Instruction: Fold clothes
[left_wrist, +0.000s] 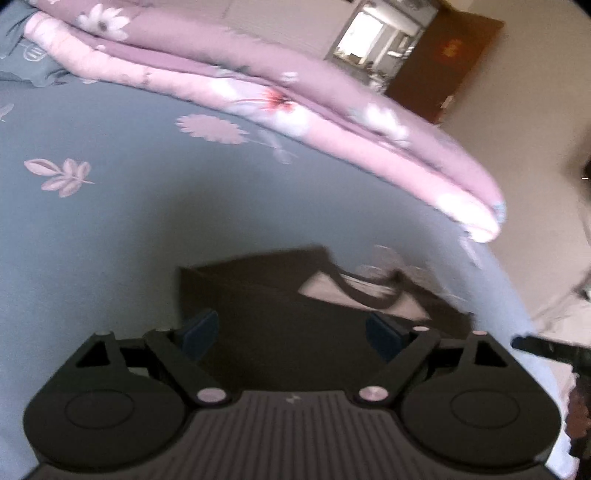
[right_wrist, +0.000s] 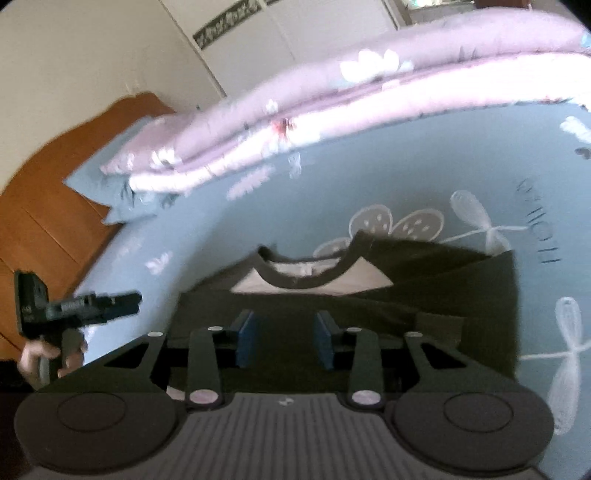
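Both tongs empty – left gripper (left_wrist: 291, 334) jaws wide apart, right gripper (right_wrist: 284, 339) jaws partly apart, nothing between – dark shirt (right_wrist: 424, 295) lies folded flat on the blue bedsheet (left_wrist: 110, 229) just beyond both sets of tips, probably released so the fold stays put

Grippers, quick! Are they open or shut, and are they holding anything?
Left gripper: open, holding nothing.
Right gripper: open, nothing between its fingers; the dark shirt lies below.
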